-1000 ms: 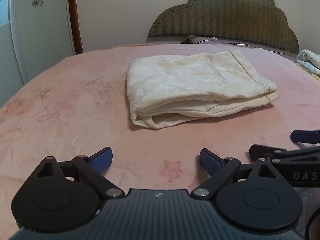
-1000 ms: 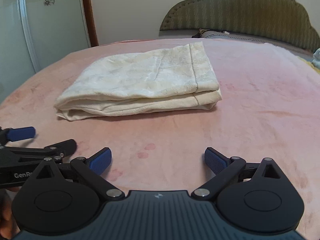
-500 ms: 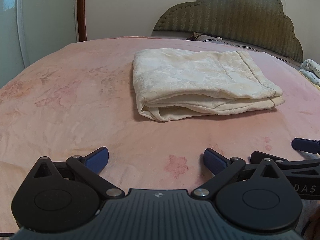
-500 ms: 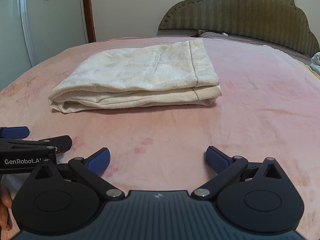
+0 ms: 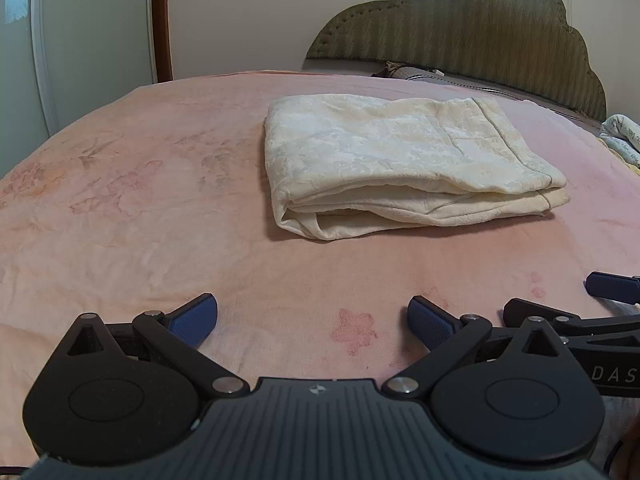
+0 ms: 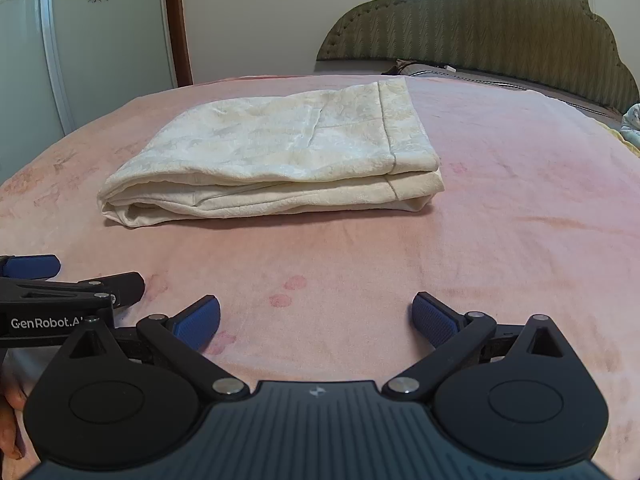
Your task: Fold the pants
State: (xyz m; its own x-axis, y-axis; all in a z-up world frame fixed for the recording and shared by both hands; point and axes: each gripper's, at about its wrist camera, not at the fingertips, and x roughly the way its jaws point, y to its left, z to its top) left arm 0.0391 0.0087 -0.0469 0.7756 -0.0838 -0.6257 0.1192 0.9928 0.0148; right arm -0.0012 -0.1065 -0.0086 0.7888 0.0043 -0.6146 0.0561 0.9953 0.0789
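Note:
The cream pants [image 5: 400, 160] lie folded into a thick rectangle on the pink bed [image 5: 140, 208]; they also show in the right wrist view [image 6: 280, 152]. My left gripper [image 5: 314, 322] is open and empty, held back from the pants above the bedspread. My right gripper [image 6: 316, 322] is open and empty too, a similar distance in front of the pants. Each gripper shows at the edge of the other's view: the right one in the left wrist view [image 5: 592, 304], the left one in the right wrist view [image 6: 76, 280].
A padded olive headboard [image 5: 460, 28] stands behind the bed. A white wardrobe with flower decals [image 6: 80, 40] and a brown door frame [image 6: 176, 20] are at the left. Some folded cloth [image 5: 622, 136] lies at the bed's far right edge.
Both grippers have risen slightly and pulled back a little from the folded pants. The pants have not moved. Both stay open.

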